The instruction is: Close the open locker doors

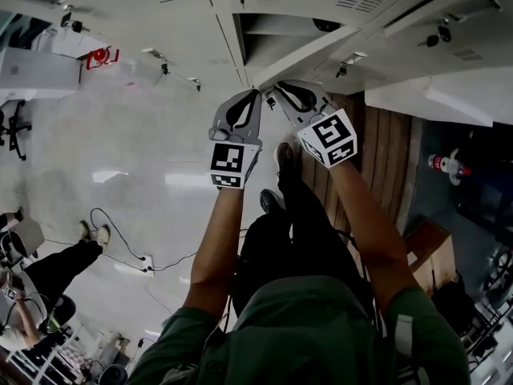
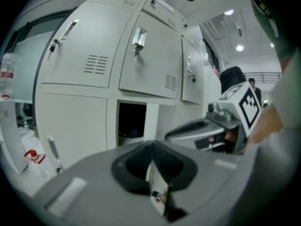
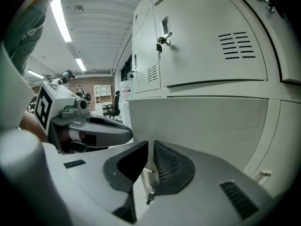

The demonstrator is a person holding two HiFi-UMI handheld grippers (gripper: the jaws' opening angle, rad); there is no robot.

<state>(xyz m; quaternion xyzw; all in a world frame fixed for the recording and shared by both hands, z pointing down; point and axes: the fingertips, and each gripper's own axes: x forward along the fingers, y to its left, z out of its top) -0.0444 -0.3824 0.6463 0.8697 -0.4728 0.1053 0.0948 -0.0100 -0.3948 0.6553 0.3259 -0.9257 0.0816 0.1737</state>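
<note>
The open locker door, swung out from the dark compartment below the vented lockers, has its thin free edge clamped by the right gripper, with the left gripper beside it pinching the same edge.
</note>
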